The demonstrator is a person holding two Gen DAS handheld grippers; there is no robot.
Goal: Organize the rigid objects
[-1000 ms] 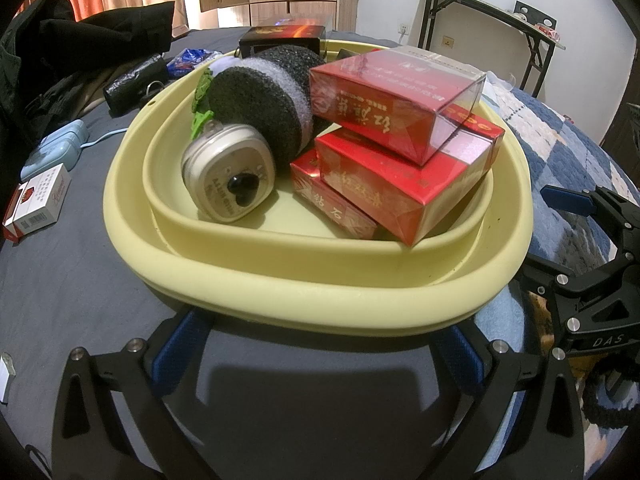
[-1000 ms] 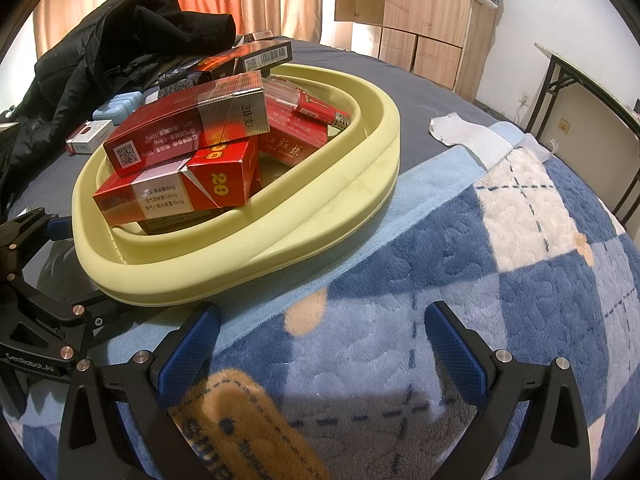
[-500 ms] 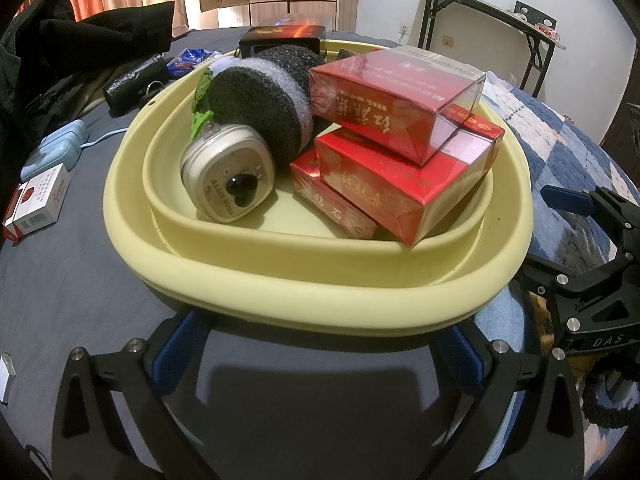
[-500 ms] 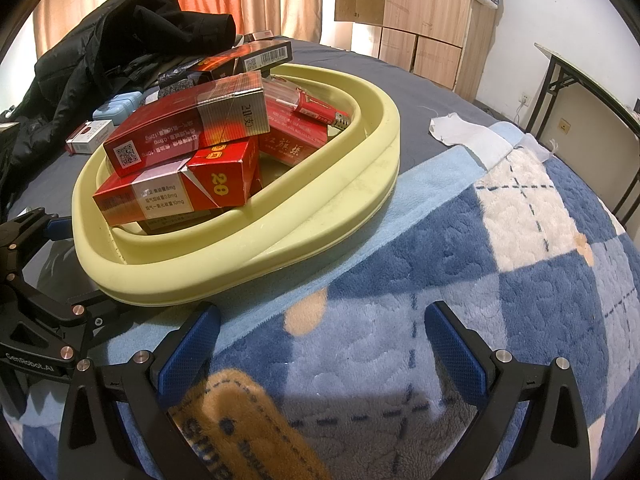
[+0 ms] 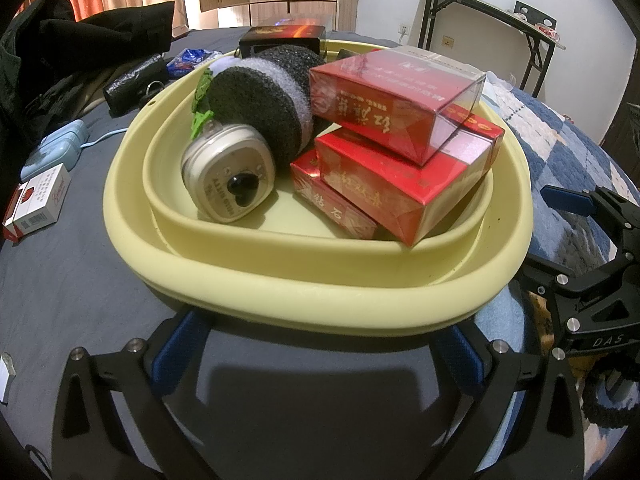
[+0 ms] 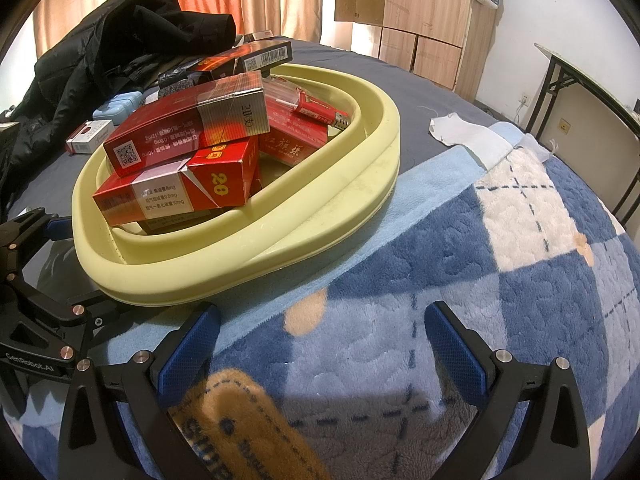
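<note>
A pale yellow basin [image 5: 304,292] [image 6: 320,216] sits on the bed. It holds stacked red cigarette cartons [image 5: 400,184] [image 6: 188,132], a dark foam roll [image 5: 264,100], a round silver tin [image 5: 228,176] and a red lighter [image 6: 320,110]. My left gripper [image 5: 320,344] is open just in front of the basin's near rim, its blue pads [image 5: 180,344] wide apart with nothing between them. The right gripper [image 6: 316,344] is open over the blue checked blanket [image 6: 460,260], beside the basin, also empty. Each gripper shows at the edge of the other's view.
A white cigarette pack [image 5: 38,204] and a light blue case [image 5: 56,152] lie on the grey sheet left of the basin. Black clothing [image 6: 112,56] is piled behind. A white cloth [image 6: 464,132] lies on the blanket. A folding table [image 5: 488,20] stands by the wall.
</note>
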